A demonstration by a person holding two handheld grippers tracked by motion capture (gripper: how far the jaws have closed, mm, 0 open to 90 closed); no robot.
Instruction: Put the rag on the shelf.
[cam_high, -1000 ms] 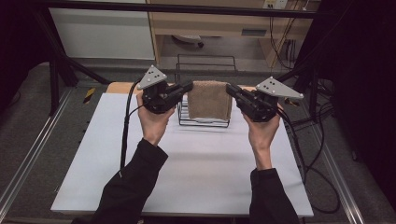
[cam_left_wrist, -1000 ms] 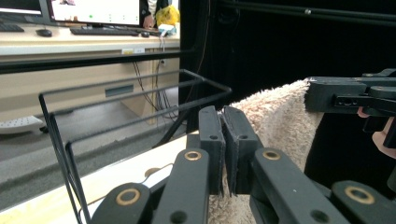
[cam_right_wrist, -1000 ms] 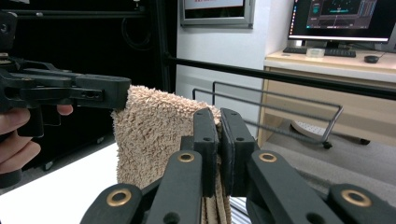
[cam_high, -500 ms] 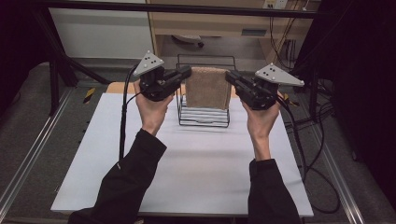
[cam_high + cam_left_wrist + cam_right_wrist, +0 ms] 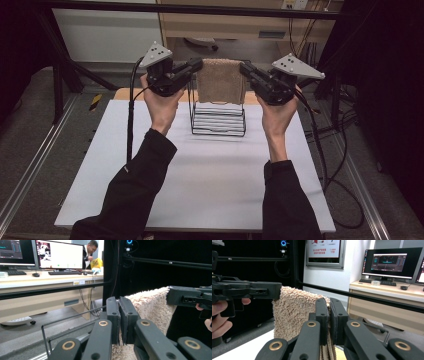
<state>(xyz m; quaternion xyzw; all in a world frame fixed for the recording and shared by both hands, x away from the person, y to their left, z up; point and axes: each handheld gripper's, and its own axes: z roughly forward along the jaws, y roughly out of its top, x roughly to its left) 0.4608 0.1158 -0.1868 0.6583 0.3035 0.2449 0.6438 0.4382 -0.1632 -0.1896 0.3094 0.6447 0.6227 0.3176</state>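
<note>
A tan fluffy towel (image 5: 220, 80) hangs stretched in the air above a black wire rack (image 5: 218, 117). My left gripper (image 5: 199, 64) is shut on the towel's upper left corner, and my right gripper (image 5: 243, 67) is shut on its upper right corner. In the left gripper view the jaws (image 5: 120, 320) pinch the towel's (image 5: 150, 307) edge, with the other gripper (image 5: 190, 296) holding the far corner. The right gripper view has the jaws (image 5: 329, 320) closed on the towel (image 5: 294, 312), and the other gripper (image 5: 247, 292) sits at the far corner.
The rack stands at the back middle of the white table (image 5: 200, 180). A wooden board (image 5: 125, 93) lies under the table's far edge. A black frame bar (image 5: 200, 7) crosses behind. Desks with monitors (image 5: 390, 262) stand beyond the table, and a person (image 5: 90, 250) sits there.
Both grippers have risen with the towel, lifting it from low over the rack to hanging above it. Both stay shut on its corners.
</note>
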